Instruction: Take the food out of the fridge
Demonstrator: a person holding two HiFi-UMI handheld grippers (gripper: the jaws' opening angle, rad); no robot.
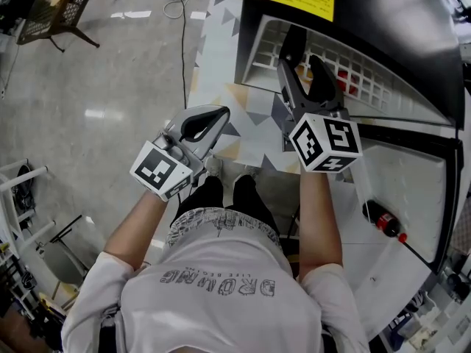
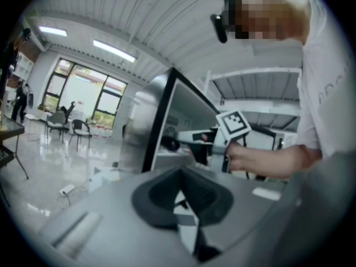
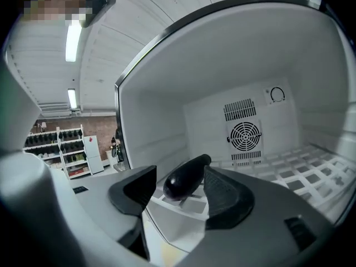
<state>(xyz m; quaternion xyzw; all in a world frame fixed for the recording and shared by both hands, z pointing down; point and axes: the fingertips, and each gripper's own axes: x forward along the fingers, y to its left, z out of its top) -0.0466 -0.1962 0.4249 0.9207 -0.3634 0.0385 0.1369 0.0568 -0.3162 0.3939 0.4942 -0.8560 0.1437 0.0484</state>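
Observation:
A dark purple eggplant (image 3: 186,177) lies on the white wire shelf (image 3: 311,166) near the front of the open fridge (image 1: 353,28). My right gripper (image 3: 178,191) reaches into the fridge and stands open with the eggplant between its jaws; the right pad is close to it, while the left pad (image 3: 133,191) stands apart. In the head view the right gripper (image 1: 305,61) points into the shelf opening. My left gripper (image 1: 210,120) hangs outside, left of the fridge, shut and empty. Something red (image 1: 344,79) sits further back on the shelf.
The fridge door (image 1: 397,190) stands open at the right with a cola bottle (image 1: 383,219) in it. A patterned mat (image 1: 221,72) lies before the fridge. A cable (image 1: 184,20) and a chair (image 1: 51,9) are on the floor at far left.

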